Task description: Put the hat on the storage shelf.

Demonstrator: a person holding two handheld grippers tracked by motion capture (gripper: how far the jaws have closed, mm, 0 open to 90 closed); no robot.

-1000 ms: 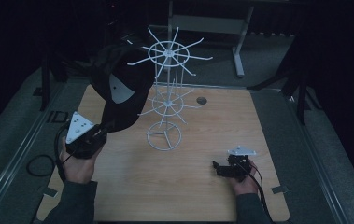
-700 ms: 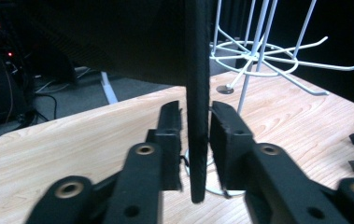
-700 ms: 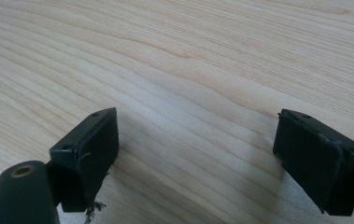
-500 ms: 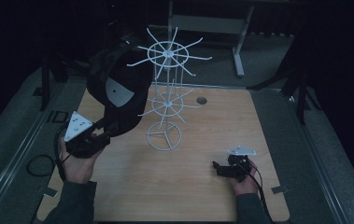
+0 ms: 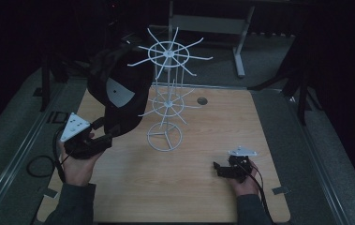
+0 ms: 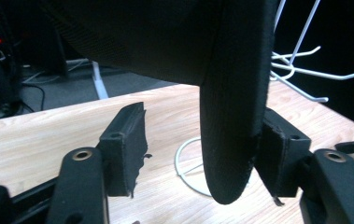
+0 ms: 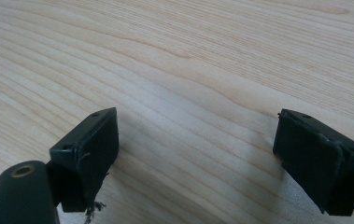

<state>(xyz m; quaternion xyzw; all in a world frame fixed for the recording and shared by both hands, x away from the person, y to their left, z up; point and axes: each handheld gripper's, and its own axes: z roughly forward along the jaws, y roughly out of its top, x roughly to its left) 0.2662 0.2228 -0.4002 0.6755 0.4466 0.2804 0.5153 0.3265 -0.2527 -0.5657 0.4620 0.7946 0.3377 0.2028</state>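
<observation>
Black cap (image 5: 119, 91) hangs on white wire rack (image 5: 168, 101), brim edge down between left tongs (image 6: 198, 154); jaws just been opening, wide now, brim touching one pad, unclamped; right tongs (image 7: 198, 154) wide open, empty, resting on worktop (image 5: 203, 140), well apart from cap.

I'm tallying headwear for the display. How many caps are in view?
1: a black cap hangs on the white wire rack, on its left side, its brim between the left tool's open jaws.

sleeves: dark grey, long | left gripper (image 5: 101, 136): black body, grey triangular plate, black cable | right gripper (image 5: 219, 168): black, grey plate, square black foam pads (image 7: 93, 149)
</observation>
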